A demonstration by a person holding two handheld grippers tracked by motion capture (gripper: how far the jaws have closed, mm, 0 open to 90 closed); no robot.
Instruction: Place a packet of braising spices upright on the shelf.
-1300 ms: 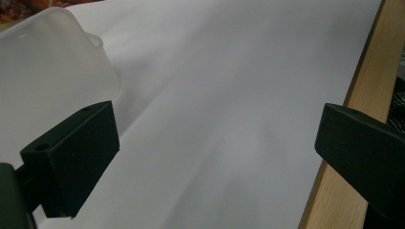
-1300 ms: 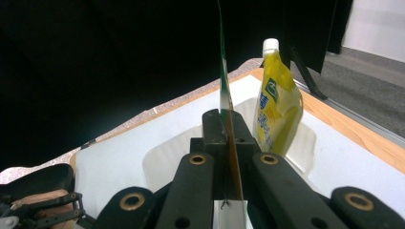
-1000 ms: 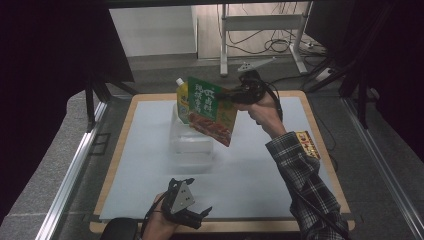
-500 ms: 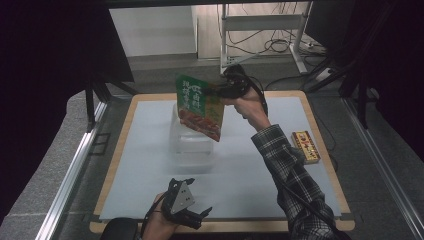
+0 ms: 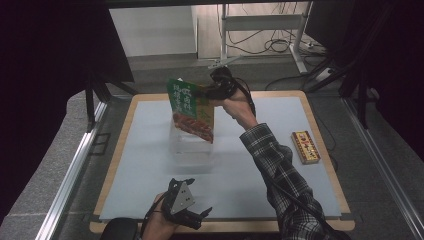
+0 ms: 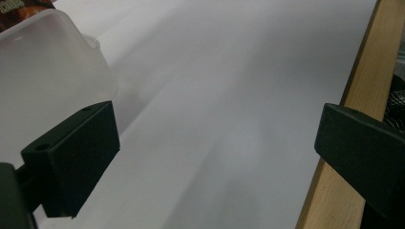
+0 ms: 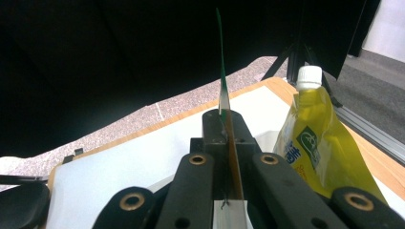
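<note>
the right gripper [image 5: 207, 92] is clenched on the upper edge of a green food packet [image 5: 192, 110] and holds it in the air above the clear plastic box [image 5: 192, 150] that stands in the middle of the counter [image 5: 150, 125]. in the right gripper view the packet [image 7: 223, 86] is seen edge-on, pressed tightly between the two jaws, and a yellow pouch [image 7: 320, 143] with a white cap stands just beside it, probably inside the same box, though this is hard to confirm.

the left gripper [image 5: 192, 217] rests near the front edge of the counter with its jaws wide apart and nothing between them; in its own view the box [image 6: 47, 81] is close by on the left.

the step seems to be to put the packet into the box. to do it well, bring the lower edge straight over the opening, keep the packet upright, lower it beside the pouch without pushing that over, and let go only when the bottom is inside. a small snack bar [image 5: 305, 146] lies well apart on the right.
</note>
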